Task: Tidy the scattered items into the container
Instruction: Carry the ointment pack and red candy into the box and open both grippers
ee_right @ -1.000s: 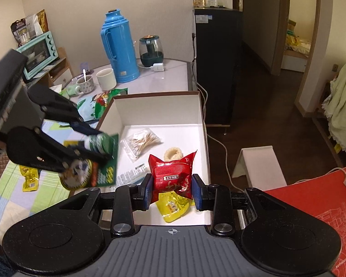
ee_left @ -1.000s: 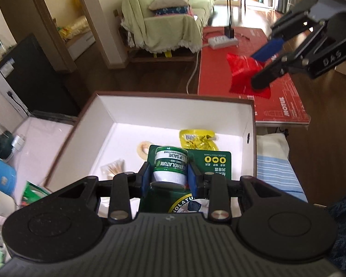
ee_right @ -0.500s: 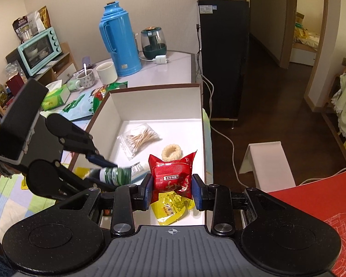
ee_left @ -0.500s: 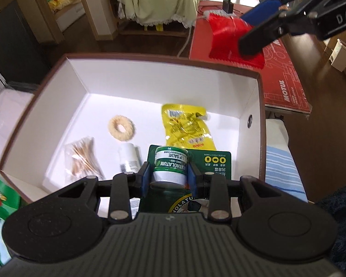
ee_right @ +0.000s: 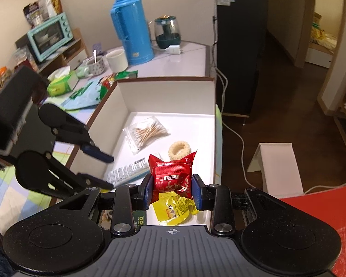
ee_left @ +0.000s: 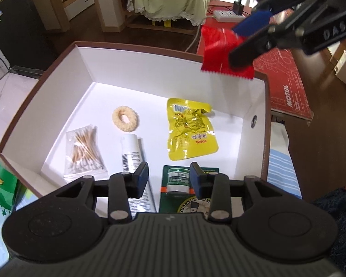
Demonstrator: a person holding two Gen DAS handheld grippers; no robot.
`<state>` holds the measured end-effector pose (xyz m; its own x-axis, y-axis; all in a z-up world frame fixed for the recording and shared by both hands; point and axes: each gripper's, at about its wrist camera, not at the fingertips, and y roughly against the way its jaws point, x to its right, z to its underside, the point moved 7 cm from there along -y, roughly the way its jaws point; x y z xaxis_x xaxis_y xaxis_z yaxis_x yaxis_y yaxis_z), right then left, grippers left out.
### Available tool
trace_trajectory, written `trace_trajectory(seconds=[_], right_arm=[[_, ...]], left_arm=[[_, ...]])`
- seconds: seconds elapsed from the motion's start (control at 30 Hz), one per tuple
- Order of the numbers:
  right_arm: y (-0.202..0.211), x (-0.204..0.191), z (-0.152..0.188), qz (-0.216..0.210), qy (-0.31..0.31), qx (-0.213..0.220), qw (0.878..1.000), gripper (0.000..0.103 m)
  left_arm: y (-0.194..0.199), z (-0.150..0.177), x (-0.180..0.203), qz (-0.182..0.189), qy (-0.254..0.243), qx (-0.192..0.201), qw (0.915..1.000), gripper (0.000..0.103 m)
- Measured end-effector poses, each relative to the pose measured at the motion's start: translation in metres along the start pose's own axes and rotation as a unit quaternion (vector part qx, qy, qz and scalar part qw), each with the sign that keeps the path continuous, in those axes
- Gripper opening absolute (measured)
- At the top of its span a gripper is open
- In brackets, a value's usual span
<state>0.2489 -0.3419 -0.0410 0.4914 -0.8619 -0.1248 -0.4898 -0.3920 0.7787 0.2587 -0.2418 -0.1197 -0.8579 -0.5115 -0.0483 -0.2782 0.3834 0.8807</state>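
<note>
A white box with a brown rim (ee_left: 136, 47) holds a yellow packet (ee_left: 191, 131), a beige ring (ee_left: 125, 118), a bag of cotton swabs (ee_left: 84, 147) and a white tube (ee_left: 132, 154). A green salve card (ee_left: 177, 180) lies flat on the box floor just under my left gripper (ee_left: 168, 179), which is open and holds nothing. My right gripper (ee_right: 172, 191) is shut on a red snack packet (ee_right: 170, 175) and hangs above the box's corner. From the left wrist view the red snack packet (ee_left: 223, 53) dangles over the far right rim. The open left gripper (ee_right: 108, 172) shows at the box's side wall.
Behind the box stand a blue thermos (ee_right: 131, 27), a white cup (ee_right: 116, 60), a green tissue pack (ee_right: 62, 84) and green snack bags (ee_right: 117, 77). A black fridge (ee_right: 237, 46) is beyond. A red mat (ee_left: 286, 73) covers the floor.
My left gripper has opened and let go of the green salve card, which now lies in the box. The right gripper has carried the red packet closer over the box rim.
</note>
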Motion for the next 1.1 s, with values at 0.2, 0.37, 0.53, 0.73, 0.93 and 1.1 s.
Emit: trace_trajectory(seconds=[0.2, 0.37, 0.53, 0.73, 0.93, 1.1], right_arm=[[-0.025, -0.003, -0.006, -0.002, 0.031, -0.02, 0.999, 0.034], [-0.051, -0.003, -0.015, -0.001, 0.065, -0.035, 0.997, 0.034], [-0.082, 0.005, -0.035, 0.002, 0.079, -0.034, 0.996, 0.034], [-0.124, 0.015, -0.064, -0.001, 0.06, -0.017, 0.998, 0.034], [-0.149, 0.019, -0.09, 0.027, 0.067, 0.055, 0.996, 0.081], [-0.147, 0.017, -0.093, 0.012, 0.069, 0.082, 0.994, 0.082]], left_arm=[[0.007, -0.004, -0.019, -0.02, 0.017, 0.003, 0.9996, 0.034], [0.009, -0.008, -0.038, -0.035, 0.03, 0.005, 0.9989, 0.034], [0.007, -0.012, -0.055, -0.046, 0.046, 0.006, 0.9978, 0.034], [0.001, -0.016, -0.083, -0.063, 0.071, 0.005, 0.9955, 0.035], [-0.005, -0.022, -0.113, -0.082, 0.094, 0.008, 0.9921, 0.035], [-0.006, -0.023, -0.127, -0.084, 0.109, 0.013, 0.9904, 0.035]])
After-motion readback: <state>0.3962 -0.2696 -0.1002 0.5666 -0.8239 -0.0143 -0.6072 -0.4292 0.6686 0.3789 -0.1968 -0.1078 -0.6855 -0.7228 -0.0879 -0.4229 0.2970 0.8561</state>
